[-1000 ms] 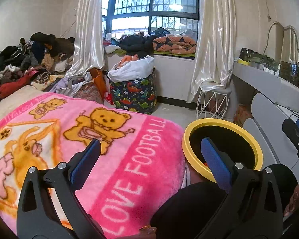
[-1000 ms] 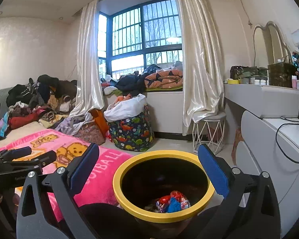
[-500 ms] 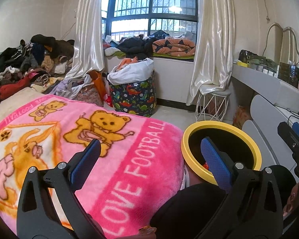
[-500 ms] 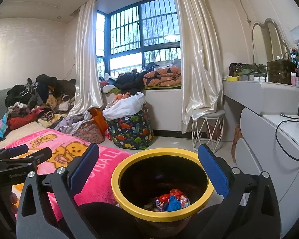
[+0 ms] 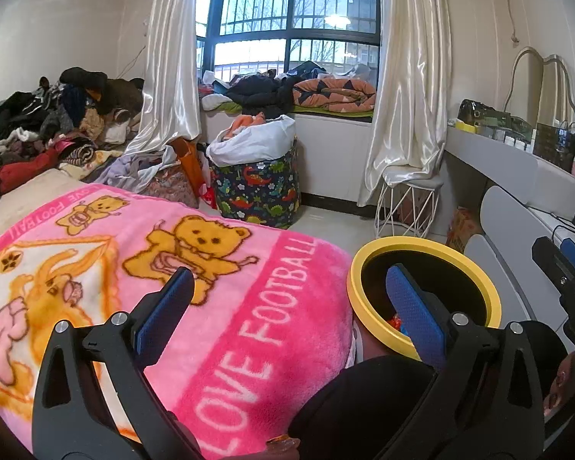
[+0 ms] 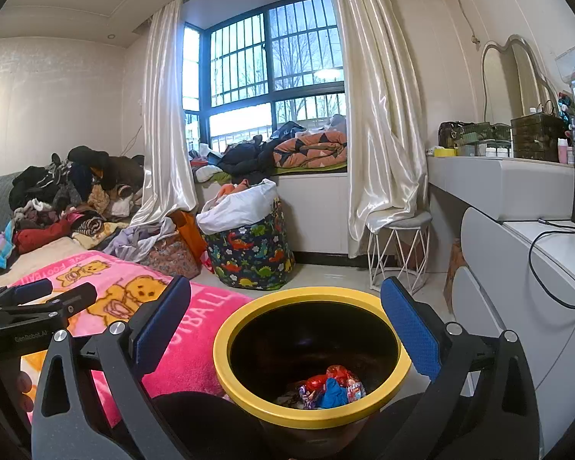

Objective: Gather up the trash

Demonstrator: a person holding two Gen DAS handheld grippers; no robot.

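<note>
A black trash bin with a yellow rim [image 6: 314,406] stands just below my right gripper [image 6: 285,316], which is open and empty above it. Crumpled red and blue wrappers [image 6: 331,385] lie at the bin's bottom. In the left wrist view the same bin [image 5: 421,245] sits at the right, beside the bed. My left gripper [image 5: 287,295] is open and empty over the pink bear blanket [image 5: 134,268]. The left gripper [image 6: 53,295] also shows at the left edge of the right wrist view, and the right gripper [image 5: 567,264] at the right edge of the left wrist view.
A dinosaur-print laundry basket [image 6: 249,245] stands on the floor by the window. Piled clothes [image 6: 76,195] cover the far end of the bed. A white wire stool [image 6: 398,253] sits under the curtain. A white dresser [image 6: 525,268] with a cable runs along the right.
Both views have drifted only slightly; the bin sits a touch lower in the right wrist view. Both grippers stay open and empty.
</note>
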